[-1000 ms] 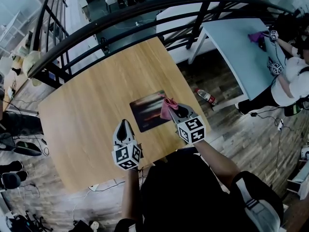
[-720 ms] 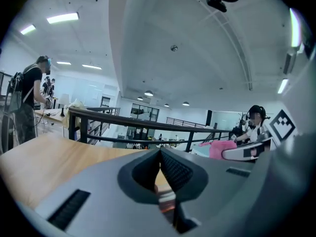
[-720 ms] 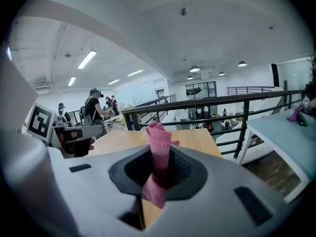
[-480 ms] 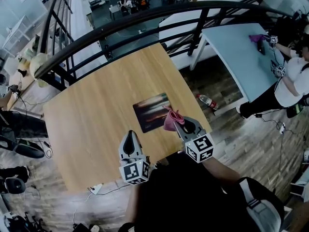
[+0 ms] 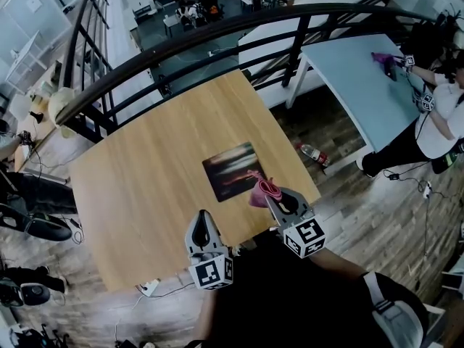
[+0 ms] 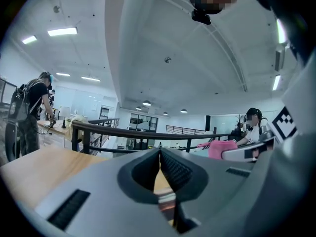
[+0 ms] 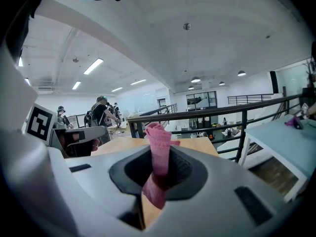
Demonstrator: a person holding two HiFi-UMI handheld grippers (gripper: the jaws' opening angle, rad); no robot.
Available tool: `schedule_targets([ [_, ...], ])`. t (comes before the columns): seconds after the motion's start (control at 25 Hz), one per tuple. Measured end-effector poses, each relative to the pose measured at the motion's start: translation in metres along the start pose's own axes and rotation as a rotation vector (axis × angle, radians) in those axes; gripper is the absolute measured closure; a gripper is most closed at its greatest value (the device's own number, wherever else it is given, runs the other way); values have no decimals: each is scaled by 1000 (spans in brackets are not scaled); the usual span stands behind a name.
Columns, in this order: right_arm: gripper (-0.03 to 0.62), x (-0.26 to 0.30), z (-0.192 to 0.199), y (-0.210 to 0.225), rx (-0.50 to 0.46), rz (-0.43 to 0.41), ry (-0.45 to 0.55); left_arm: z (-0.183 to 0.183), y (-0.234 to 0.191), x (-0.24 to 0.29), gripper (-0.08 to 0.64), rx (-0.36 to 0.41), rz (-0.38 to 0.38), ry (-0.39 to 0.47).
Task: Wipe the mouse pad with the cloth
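Note:
A dark mouse pad (image 5: 231, 170) with a blurred picture lies on the wooden table (image 5: 138, 172), towards its near right side. My right gripper (image 5: 270, 192) is shut on a pink cloth (image 5: 260, 190), which hangs at the pad's near right corner. The right gripper view has the cloth (image 7: 159, 154) pinched upright between the jaws, sticking out above them. My left gripper (image 5: 202, 225) hovers over the table's near edge, left of the pad. Its jaws are shut with nothing between them (image 6: 160, 167).
A black curved railing (image 5: 217, 20) runs behind the table. Past it stands a pale blue table (image 5: 355, 71), where another person (image 5: 438, 122) works with a purple cloth. A bottle (image 5: 313, 153) lies on the wood floor to the right.
Both grippers have drawn back towards the near edge of the table. The cloth has slid from the pad's right side to its near right corner.

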State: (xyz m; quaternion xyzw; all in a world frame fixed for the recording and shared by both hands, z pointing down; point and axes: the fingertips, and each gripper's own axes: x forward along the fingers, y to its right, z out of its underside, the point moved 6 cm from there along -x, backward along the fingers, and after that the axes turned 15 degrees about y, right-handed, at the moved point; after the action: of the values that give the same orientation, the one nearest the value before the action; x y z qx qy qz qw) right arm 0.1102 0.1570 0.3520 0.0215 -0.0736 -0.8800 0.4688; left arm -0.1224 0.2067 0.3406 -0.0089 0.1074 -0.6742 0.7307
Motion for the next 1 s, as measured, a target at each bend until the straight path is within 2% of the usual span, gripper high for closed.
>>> schedule_targets([
  [1.0, 526, 4, 3, -8, -8, 1, -3, 1, 1, 10, 537, -7, 47, -3],
])
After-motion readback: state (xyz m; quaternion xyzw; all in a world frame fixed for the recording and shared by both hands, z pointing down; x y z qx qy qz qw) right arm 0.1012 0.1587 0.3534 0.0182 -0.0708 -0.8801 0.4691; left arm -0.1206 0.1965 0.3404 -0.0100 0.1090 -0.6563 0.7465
